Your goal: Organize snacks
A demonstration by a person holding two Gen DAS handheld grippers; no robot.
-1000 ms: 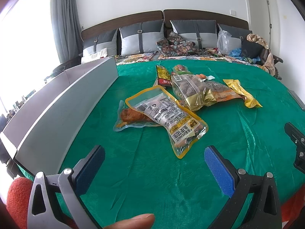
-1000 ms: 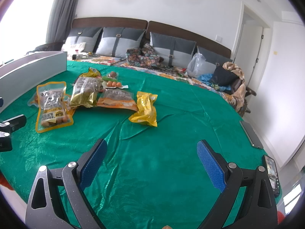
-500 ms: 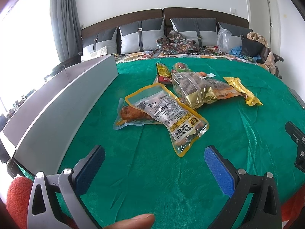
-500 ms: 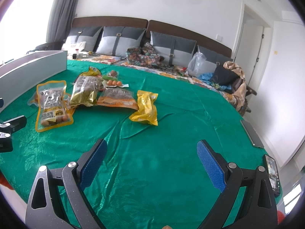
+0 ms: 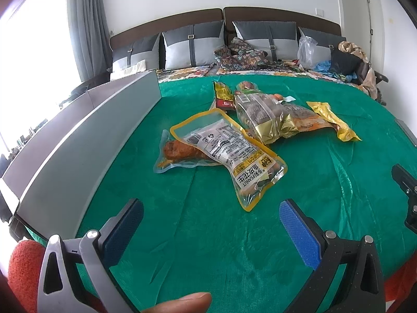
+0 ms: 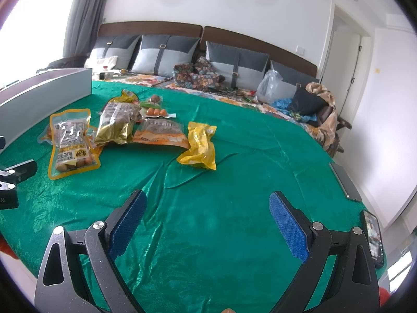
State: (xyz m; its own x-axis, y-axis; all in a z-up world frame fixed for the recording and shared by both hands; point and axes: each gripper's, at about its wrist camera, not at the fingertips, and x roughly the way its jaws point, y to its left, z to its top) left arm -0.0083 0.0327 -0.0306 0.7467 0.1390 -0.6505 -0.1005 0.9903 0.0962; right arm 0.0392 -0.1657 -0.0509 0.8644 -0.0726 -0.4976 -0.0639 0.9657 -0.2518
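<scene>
Green cloth (image 5: 208, 247) covers the table, and the snack packets lie heaped at its middle. Nearest the grey tray (image 5: 86, 140) along the cloth's left edge is the peanut pouch (image 5: 229, 154), resting across an orange-filled clear packet (image 5: 179, 151). Beyond it sit a gold bag (image 6: 117, 125) and a yellow packet (image 6: 200, 146). Left gripper (image 5: 211, 219) and right gripper (image 6: 206, 216) hover with fingers spread, grasping nothing. Whether the tray holds anything cannot be seen.

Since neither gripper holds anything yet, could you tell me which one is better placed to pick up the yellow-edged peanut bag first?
Left, probably. The left gripper is open with the peanut bag just ahead of its fingers; for the open right gripper that bag lies far off to the left.
</scene>
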